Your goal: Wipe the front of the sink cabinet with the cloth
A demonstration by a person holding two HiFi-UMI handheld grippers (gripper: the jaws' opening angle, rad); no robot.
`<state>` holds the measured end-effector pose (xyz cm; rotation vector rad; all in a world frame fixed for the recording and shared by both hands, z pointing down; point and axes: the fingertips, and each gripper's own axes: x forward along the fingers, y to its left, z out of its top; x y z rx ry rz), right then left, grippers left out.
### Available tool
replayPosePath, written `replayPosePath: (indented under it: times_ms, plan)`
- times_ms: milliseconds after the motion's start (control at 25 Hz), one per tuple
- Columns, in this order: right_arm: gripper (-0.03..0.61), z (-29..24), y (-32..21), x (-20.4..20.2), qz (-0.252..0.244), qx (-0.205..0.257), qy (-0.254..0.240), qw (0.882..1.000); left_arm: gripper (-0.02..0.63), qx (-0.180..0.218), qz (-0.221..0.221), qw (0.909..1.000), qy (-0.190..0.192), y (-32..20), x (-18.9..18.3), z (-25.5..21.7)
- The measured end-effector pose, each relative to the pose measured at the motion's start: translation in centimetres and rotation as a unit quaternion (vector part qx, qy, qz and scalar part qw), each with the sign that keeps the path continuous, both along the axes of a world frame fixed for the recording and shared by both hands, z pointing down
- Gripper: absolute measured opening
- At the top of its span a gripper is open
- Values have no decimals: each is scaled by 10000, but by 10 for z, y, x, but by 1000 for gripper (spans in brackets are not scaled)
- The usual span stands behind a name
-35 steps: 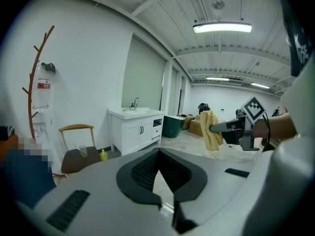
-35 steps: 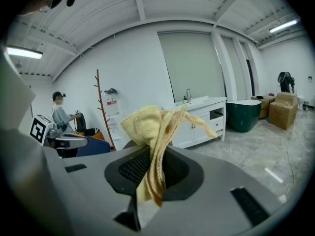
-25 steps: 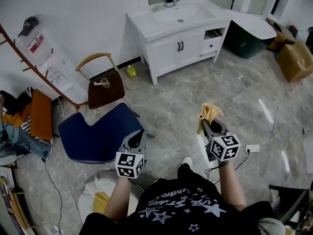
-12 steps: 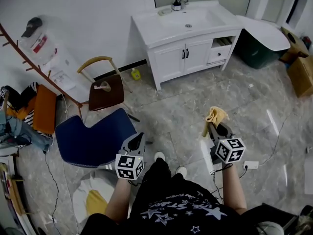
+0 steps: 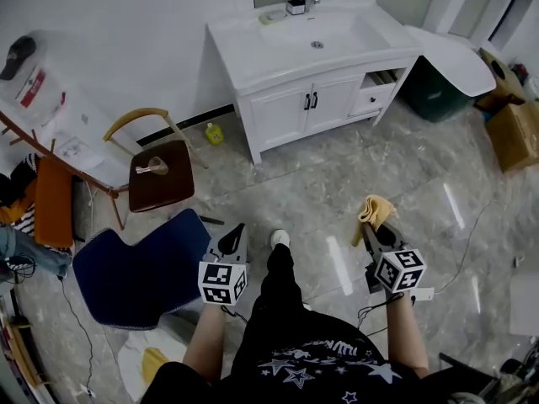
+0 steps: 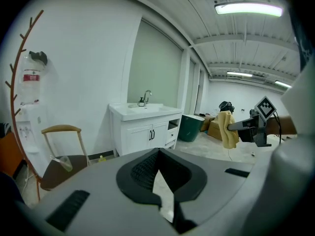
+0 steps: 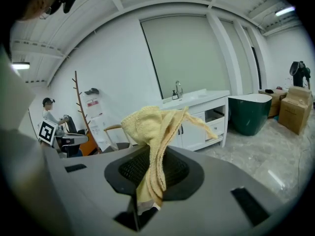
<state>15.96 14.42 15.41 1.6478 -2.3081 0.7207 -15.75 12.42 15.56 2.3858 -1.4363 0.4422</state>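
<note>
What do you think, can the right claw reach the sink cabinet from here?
Probably not yet: the right claw, shut on the cloth, is well short of the sink cabinet. Only floor lies between; stepping closer should do.

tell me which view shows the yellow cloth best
The right gripper view: the cloth fills the centre, clamped in the right gripper. The head view shows it small at that gripper's tip; the left gripper view shows it dangling at far right.

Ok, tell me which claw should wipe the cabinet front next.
Right. The right claw is shut on the cloth; the left claw holds nothing. Both are well short of the sink cabinet.
</note>
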Motion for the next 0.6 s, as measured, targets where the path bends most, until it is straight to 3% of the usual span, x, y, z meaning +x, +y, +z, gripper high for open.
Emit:
replayPosePath:
  times_ms: [160,320,600]
  plan:
    - [78,19,-99,-10,-111,-63,149,9998,14,204,176,9996,-111,-103,9,16]
    - [78,26,-205,-50,-394,7,307,9988,14,244,365,9988,-195,-192,15,26]
    - [78,38,-329,-113,-774,-21,175,9968,14,38,415,9991,-79,-285,9,41]
